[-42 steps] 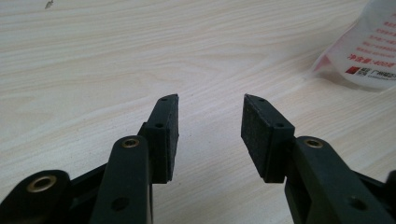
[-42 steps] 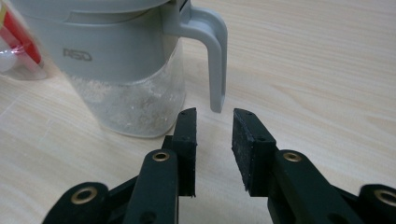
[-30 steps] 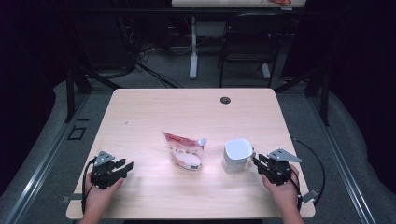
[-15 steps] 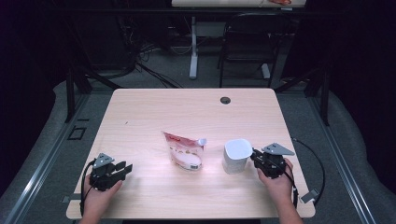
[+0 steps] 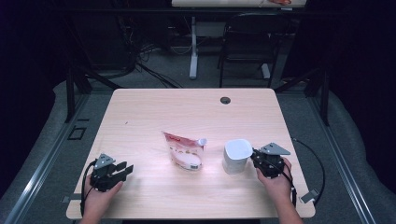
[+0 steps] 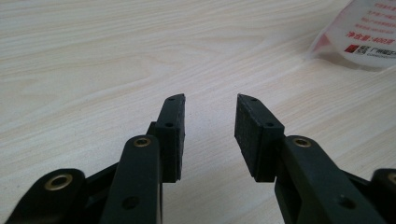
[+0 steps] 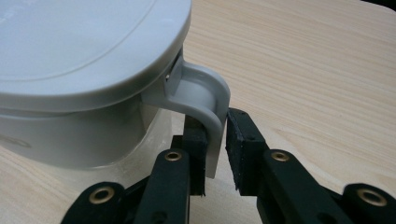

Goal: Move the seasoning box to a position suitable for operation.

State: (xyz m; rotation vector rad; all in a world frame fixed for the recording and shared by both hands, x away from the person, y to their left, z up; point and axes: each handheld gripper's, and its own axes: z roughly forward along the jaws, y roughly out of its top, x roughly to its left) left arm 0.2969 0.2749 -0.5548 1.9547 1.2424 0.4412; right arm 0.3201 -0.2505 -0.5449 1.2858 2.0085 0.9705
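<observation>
the left gripper (image 5: 122, 169) sat near the front left corner of the table (image 5: 187, 107), held low over the wood by the person's left hand (image 5: 95, 200), its cable looping back toward the front edge. in the left gripper view its jaws stood apart with nothing between them, only bare wood grain under the gap, and the black pads (image 6: 173, 135) faced each other across it.

toward the middle of the table, somewhat nearer the front edge than the back, a red and white pouch (image 5: 183, 152) lay flat, its small cap pointing to the right. its printed corner showed at the upper right of the left gripper view (image 6: 364, 32), well apart from the left jaws.

just right of the pouch stood a white lidded container (image 5: 236, 156), upright, between the middle and the front right corner. its curved handle (image 7: 205, 100) pointed toward the right edge.

the right gripper (image 5: 254, 158), held by the right hand (image 5: 276, 184), met the container at that handle. in the right gripper view (image 7: 215, 154) the jaws sat on either side of the handle's lower end, close together; the left jaw touched it, while a thin gap showed at the right one, so a full clamp could not be told.
</observation>
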